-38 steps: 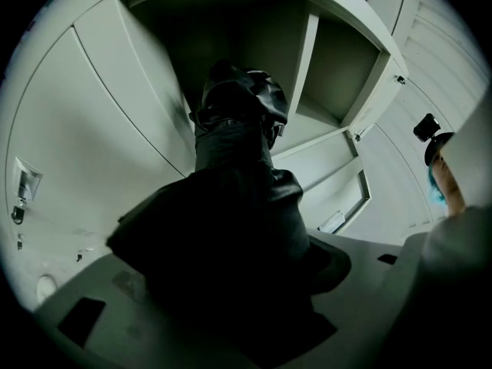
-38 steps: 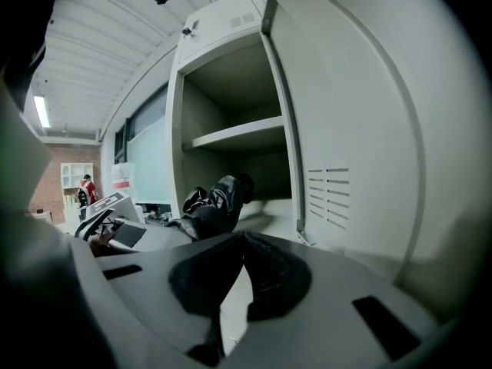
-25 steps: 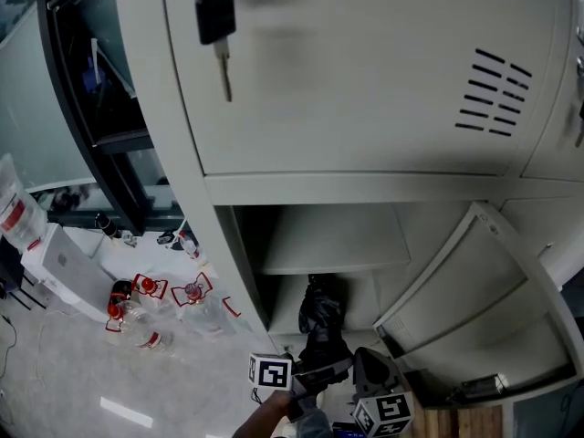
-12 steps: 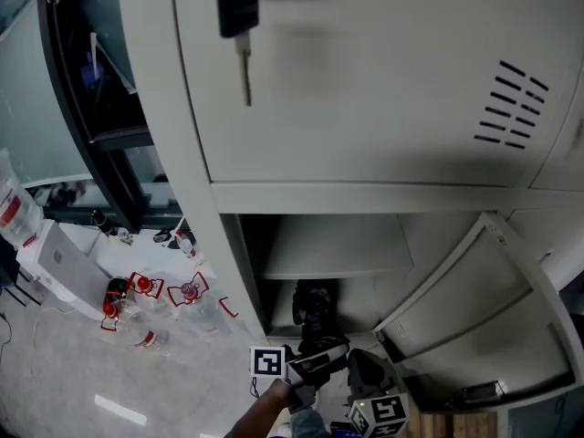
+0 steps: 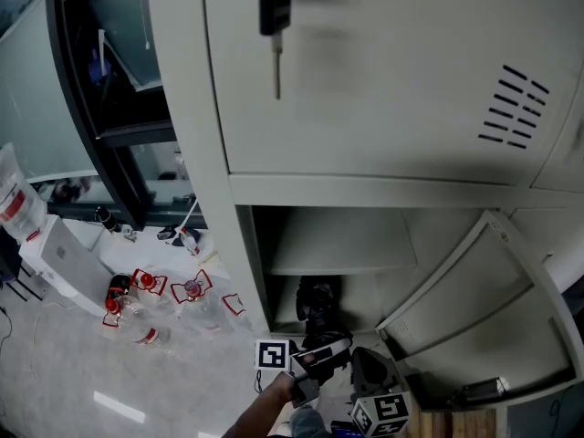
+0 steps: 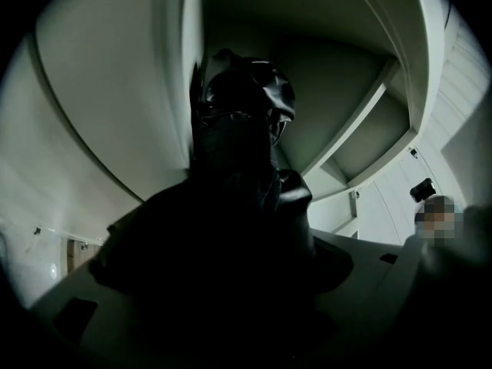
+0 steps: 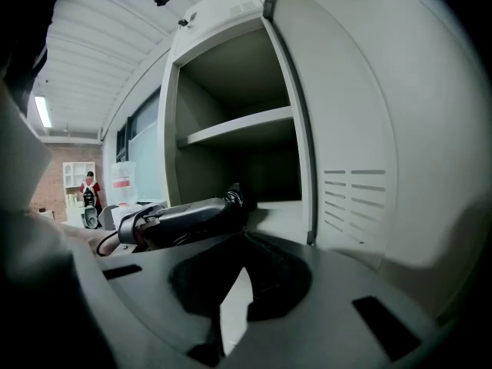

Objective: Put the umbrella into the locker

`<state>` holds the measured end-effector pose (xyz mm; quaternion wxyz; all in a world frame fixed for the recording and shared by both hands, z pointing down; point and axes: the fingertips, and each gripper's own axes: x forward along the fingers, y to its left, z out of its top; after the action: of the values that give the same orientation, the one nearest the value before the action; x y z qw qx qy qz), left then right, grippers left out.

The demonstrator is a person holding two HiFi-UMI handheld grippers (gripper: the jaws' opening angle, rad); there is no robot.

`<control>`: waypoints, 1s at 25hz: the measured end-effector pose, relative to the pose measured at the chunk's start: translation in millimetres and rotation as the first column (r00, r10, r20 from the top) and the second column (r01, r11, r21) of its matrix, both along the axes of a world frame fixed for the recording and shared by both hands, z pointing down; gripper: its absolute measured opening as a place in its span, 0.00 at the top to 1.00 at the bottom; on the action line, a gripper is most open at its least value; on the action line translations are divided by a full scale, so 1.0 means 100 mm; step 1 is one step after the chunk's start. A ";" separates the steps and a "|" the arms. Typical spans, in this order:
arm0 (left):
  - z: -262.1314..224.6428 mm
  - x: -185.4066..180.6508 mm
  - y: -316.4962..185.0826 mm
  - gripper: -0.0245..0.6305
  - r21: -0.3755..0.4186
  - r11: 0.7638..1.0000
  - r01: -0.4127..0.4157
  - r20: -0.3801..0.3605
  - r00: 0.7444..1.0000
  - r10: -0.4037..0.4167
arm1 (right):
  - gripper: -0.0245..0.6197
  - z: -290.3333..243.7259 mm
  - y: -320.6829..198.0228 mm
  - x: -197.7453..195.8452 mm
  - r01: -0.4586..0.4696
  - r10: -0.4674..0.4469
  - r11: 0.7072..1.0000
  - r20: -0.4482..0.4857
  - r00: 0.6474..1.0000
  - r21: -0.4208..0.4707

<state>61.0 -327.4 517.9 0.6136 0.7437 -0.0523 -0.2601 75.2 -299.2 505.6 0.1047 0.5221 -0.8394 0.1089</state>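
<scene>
The folded black umbrella [image 5: 317, 307] stands with its far end inside the grey locker's [image 5: 365, 190] open lower compartment, under a shelf [image 5: 342, 245]. My left gripper [image 5: 316, 359] is shut on its near end, just in front of the opening. In the left gripper view the umbrella [image 6: 242, 137] fills the middle and hides the jaws. My right gripper [image 5: 369, 369] hangs to the right of it, below the open door [image 5: 474, 308], shut and holding nothing. The right gripper view shows its jaws [image 7: 231, 302] together, with the left gripper [image 7: 173, 221] and the umbrella's end [image 7: 234, 196] beyond them.
A black key [image 5: 275, 12] hangs from the closed upper door. Left of the locker, several plastic bottles [image 5: 151, 290] and a white box [image 5: 64, 261] lie on the floor. A dark glass partition [image 5: 119, 108] stands behind. A person [image 7: 90, 189] stands far off.
The head view has shifted slightly, so the locker sits further right in the picture. The left gripper keeps the umbrella in the lower compartment; the right gripper has hardly moved.
</scene>
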 end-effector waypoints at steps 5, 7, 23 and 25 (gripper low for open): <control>0.10 -0.08 -0.07 0.44 -0.002 0.995 0.102 0.129 0.986 -0.101 | 0.96 -0.03 0.08 0.02 0.004 -0.004 1.000 -0.001 1.000 0.014; 0.16 -0.12 -0.08 0.43 -0.003 0.991 0.132 0.186 0.974 -0.129 | 0.96 -0.04 0.12 0.03 0.001 -0.001 1.000 0.000 1.000 0.015; 0.19 -0.67 0.28 0.43 0.119 0.926 0.358 0.388 0.842 -0.375 | 0.96 -0.17 0.57 0.06 -0.012 0.012 0.999 0.001 1.000 0.048; 0.21 -0.77 0.38 0.43 0.182 0.907 0.380 0.445 0.791 -0.421 | 0.96 -0.19 0.60 0.05 -0.011 0.011 0.998 -0.001 1.000 0.056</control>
<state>-15.9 -288.9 538.5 0.4812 0.7811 -0.3463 -0.1960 80.6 -239.0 486.3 0.0898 0.5294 -0.8392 0.0855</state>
